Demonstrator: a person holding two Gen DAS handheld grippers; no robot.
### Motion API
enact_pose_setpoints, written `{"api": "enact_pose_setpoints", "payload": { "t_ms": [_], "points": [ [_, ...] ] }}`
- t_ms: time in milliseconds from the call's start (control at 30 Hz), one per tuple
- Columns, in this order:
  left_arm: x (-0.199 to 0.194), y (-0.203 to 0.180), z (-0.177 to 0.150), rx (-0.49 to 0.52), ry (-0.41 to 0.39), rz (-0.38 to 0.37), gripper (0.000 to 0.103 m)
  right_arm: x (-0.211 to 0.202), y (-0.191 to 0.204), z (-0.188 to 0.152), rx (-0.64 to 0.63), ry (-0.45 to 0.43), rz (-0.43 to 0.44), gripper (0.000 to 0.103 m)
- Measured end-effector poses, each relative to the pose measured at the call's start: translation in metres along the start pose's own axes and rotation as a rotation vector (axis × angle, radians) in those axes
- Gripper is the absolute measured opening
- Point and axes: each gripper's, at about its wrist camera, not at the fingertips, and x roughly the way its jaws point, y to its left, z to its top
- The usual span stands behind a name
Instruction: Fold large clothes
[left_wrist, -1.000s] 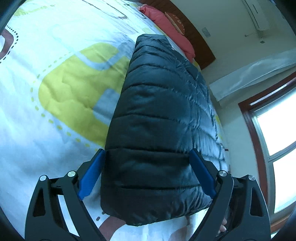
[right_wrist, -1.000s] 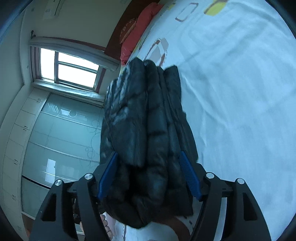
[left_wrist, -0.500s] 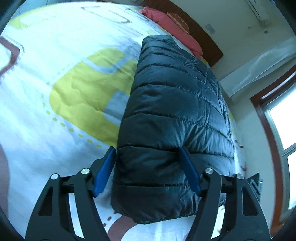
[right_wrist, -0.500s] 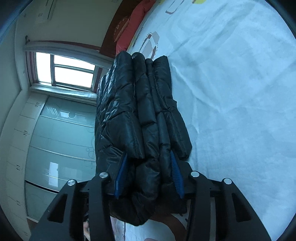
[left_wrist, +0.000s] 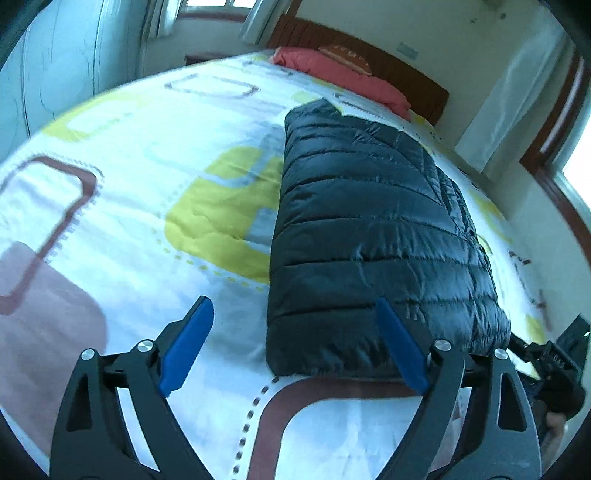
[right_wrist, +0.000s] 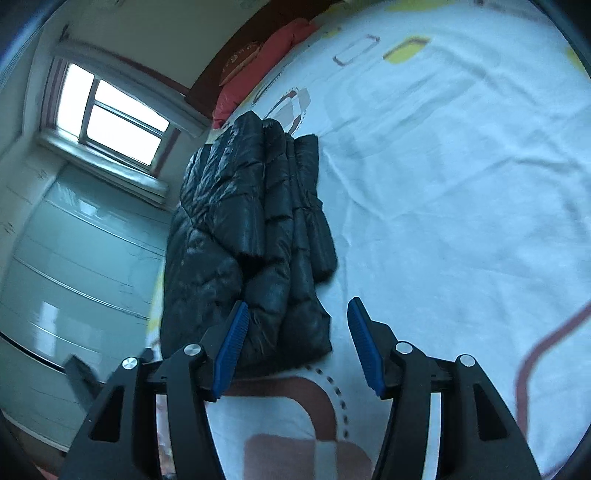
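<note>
A dark quilted puffer jacket (left_wrist: 373, 236) lies folded into a thick oblong bundle on the patterned bedsheet (left_wrist: 122, 206). My left gripper (left_wrist: 291, 314) is open and empty, hovering at the jacket's near left corner; its right finger overlaps the near edge. In the right wrist view the folded jacket (right_wrist: 251, 240) shows its stacked layers edge-on. My right gripper (right_wrist: 295, 317) is open and empty just off the jacket's near right corner.
Red pillows (left_wrist: 343, 74) lie against the wooden headboard (left_wrist: 369, 51) at the far end of the bed. A window (right_wrist: 110, 118) and pale wardrobe doors (right_wrist: 74, 266) stand beyond the bed's side. The right gripper's body (left_wrist: 554, 365) shows at the left view's edge.
Both grippers let go of the jacket and opened wide. They drew back and swung outward, the left to the left and the right to the right. The jacket now rests on the bed.
</note>
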Motion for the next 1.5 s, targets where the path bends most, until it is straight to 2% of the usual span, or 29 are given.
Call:
{"api": "enact_pose_setpoints", "payload": {
  "t_ms": [133,333,400,600,900,1500],
  "points": [
    [-0.022,-0.009,-0.009,0.054,-0.055,0.042,0.094,-0.018,0.022,-0.013,-0.109,-0.065,-0.124,0.061],
    [-0.050,-0.024,-0.012,0.120,-0.127,0.117,0.098,-0.040,0.060,-0.028,-0.248,-0.159,-0.229,0.065],
    [-0.058,-0.029,-0.013,0.139,-0.152,0.135,0.100,-0.047,0.073,-0.033,-0.286,-0.188,-0.252,0.070],
    [-0.084,-0.044,-0.013,0.182,-0.218,0.179,0.101,-0.060,0.113,-0.050,-0.391,-0.246,-0.280,0.073],
    [-0.121,-0.057,-0.014,0.202,-0.286,0.179,0.101,-0.079,0.152,-0.071,-0.488,-0.328,-0.284,0.076],
    [-0.140,-0.069,-0.021,0.222,-0.316,0.172,0.101,-0.092,0.164,-0.082,-0.525,-0.383,-0.298,0.076]
  ]
}}
